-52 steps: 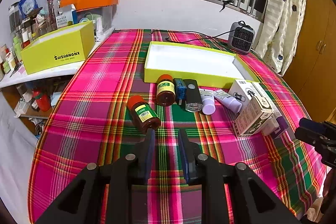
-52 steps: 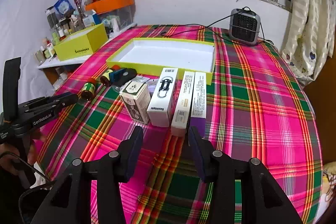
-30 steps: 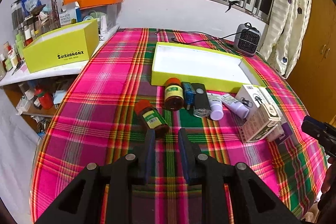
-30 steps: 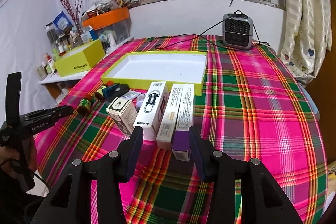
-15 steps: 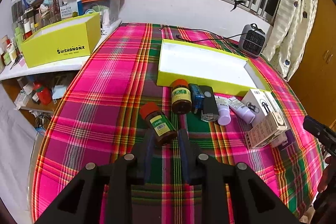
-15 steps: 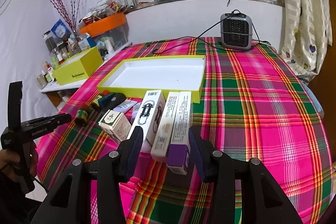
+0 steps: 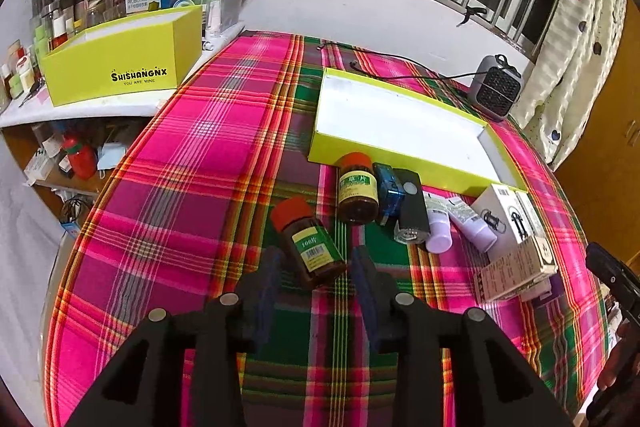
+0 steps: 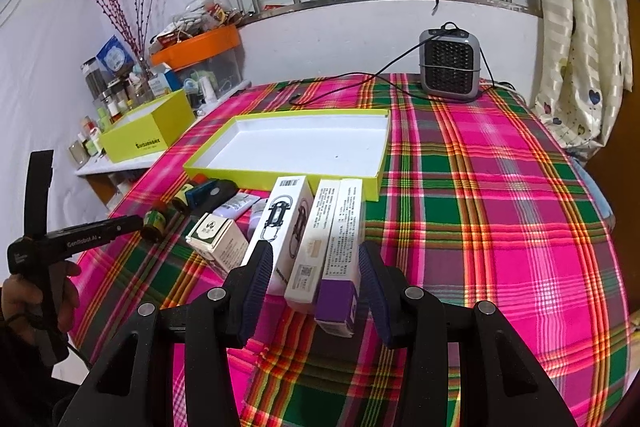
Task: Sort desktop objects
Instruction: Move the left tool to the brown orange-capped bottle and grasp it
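Since the shallow yellow-green cardboard tray with the white floor (image 7: 400, 123) at upper centre of the left wrist view holds nothing, sorting looks barely begun. All items lie on the plaid-clothed tabletop (image 7: 180, 167) below the tray's near wall: two brown glass bottles with orange caps, a blue and a black gadget, two lilac tubes, several cartons.

Left gripper (image 7: 316, 269): jaws opening, the nearer brown bottle with the yellow label (image 7: 310, 245) lying between them at lower centre, pads not pressing it.

Right gripper (image 8: 316, 267): jaws spread around the ends of the white carton (image 8: 316, 251) and the purple-ended carton (image 8: 340, 267); contact unclear, probably none.

Left to do: everything, by my reading.
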`<state>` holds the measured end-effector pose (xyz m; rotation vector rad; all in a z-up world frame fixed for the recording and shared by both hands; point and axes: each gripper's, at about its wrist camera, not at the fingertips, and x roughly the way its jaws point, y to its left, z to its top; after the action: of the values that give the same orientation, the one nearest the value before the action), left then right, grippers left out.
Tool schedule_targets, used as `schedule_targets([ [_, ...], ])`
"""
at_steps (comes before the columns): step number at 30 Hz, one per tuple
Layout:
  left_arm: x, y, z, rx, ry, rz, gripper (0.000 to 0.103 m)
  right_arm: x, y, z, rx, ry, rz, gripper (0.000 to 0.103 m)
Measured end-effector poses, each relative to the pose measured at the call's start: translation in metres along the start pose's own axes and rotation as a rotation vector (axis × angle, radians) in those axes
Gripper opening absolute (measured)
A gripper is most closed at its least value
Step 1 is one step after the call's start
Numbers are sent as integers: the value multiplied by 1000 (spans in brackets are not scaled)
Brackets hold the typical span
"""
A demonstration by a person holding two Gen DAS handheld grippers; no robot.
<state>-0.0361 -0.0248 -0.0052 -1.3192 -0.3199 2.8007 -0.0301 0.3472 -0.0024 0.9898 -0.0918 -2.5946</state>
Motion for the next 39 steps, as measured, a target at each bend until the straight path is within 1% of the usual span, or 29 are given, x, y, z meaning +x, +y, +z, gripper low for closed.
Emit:
schedule_targets([
  [3, 3, 0, 2, -12, 4, -5, 37, 2, -3, 3, 2, 3, -7, 47],
  [13, 12, -2, 6, -5, 17, -22, 37, 13, -7, 6, 12, 16, -17, 47],
  [22, 20, -2, 7, -2, 32, -32, 37, 30, -9, 11, 29, 51, -50, 47],
  [30, 20, -3, 10, 2, 28, -36, 37, 42, -11, 9, 33, 81, -59, 47],
  [34, 22, -1, 12, -13, 28, -35, 37, 48, -13, 7, 35, 97, -62, 47],
  [39, 28, 2, 13, -31, 50, -24, 37, 53, -13, 6, 34, 114, -62, 46],
])
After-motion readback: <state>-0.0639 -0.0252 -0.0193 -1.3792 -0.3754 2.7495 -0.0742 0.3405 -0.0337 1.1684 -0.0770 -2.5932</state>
